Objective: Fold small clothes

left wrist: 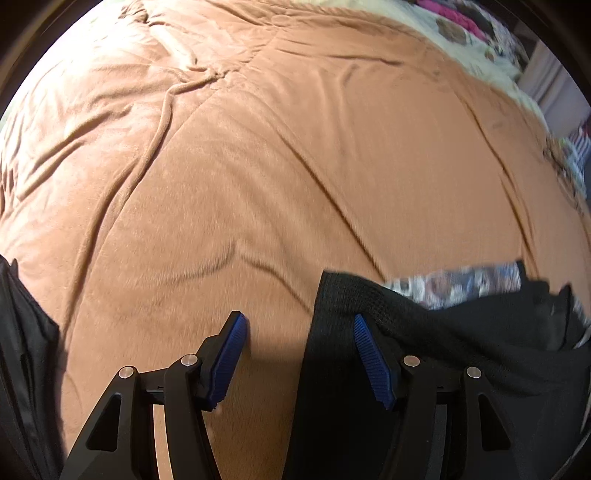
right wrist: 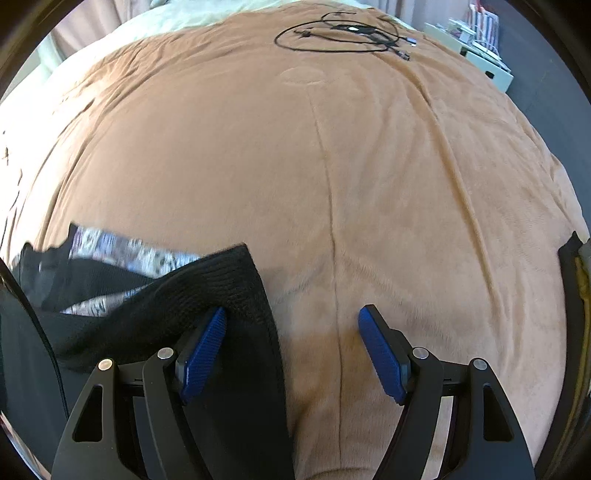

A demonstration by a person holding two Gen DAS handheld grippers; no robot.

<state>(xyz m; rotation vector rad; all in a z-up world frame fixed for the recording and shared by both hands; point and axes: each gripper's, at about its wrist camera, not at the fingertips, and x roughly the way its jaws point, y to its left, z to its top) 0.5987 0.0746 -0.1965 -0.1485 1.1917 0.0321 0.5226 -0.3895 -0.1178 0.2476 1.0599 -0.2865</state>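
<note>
A small black garment (left wrist: pixel 461 339) with a ribbed waistband and a patterned lining lies on the brown blanket (left wrist: pixel 295 147). My left gripper (left wrist: pixel 299 325) is open; the garment's left edge lies between its fingers, over the right finger (left wrist: pixel 369 358). In the right wrist view the same garment (right wrist: pixel 207 288) lies at lower left. My right gripper (right wrist: pixel 291 321) is open, and the garment's right edge drapes over its left finger (right wrist: pixel 203 354). Neither gripper pinches the cloth.
A coiled black cable (right wrist: pixel 343 33) lies at the far end of the blanket (right wrist: pixel 369 166). Pale bedding (left wrist: pixel 472 48) and bright clothes (left wrist: pixel 454 14) lie beyond the blanket. A white shelf unit (right wrist: pixel 487 62) stands past the bed's right edge.
</note>
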